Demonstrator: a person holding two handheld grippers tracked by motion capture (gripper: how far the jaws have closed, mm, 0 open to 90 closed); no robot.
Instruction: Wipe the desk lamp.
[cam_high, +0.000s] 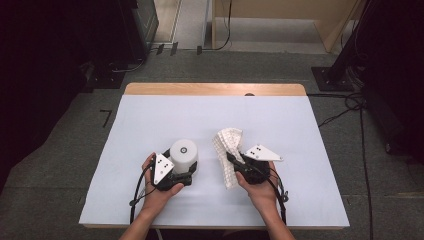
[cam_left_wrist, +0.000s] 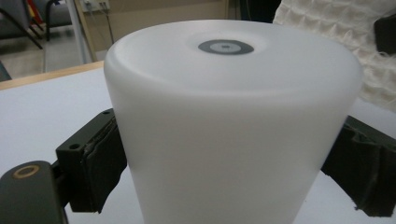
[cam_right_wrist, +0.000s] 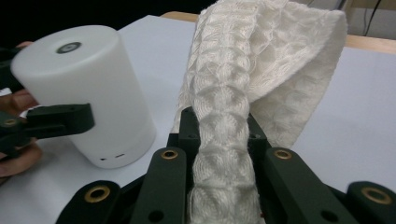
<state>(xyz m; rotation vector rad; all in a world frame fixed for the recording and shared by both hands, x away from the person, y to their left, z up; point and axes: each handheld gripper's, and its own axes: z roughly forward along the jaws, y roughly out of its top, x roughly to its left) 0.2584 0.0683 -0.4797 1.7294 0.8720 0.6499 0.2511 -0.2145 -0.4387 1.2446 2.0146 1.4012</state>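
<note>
A white, smooth cylinder (cam_high: 183, 152) with a small grey ring on its top stands on the table's white cover (cam_high: 280, 125), left of centre and near the front. My left gripper (cam_high: 187, 169) reaches in from the left and is shut on it; in the left gripper view both pads (cam_left_wrist: 100, 163) press its sides (cam_left_wrist: 229, 130). To its right, a white waffle-weave cloth (cam_high: 227, 145) is bunched and stands up from my right gripper (cam_high: 231, 162). That gripper (cam_right_wrist: 223, 135) is shut on the cloth's rolled fold (cam_right_wrist: 229, 107). The cylinder (cam_right_wrist: 88, 88) sits just beside it.
A strip of wooden tabletop (cam_high: 215, 89) shows along the far edge. Wide bare white cover lies behind and to the right of both hands. Dark equipment, a stand base (cam_high: 332, 77) and cables (cam_high: 350, 105) sit on the floor around the table.
</note>
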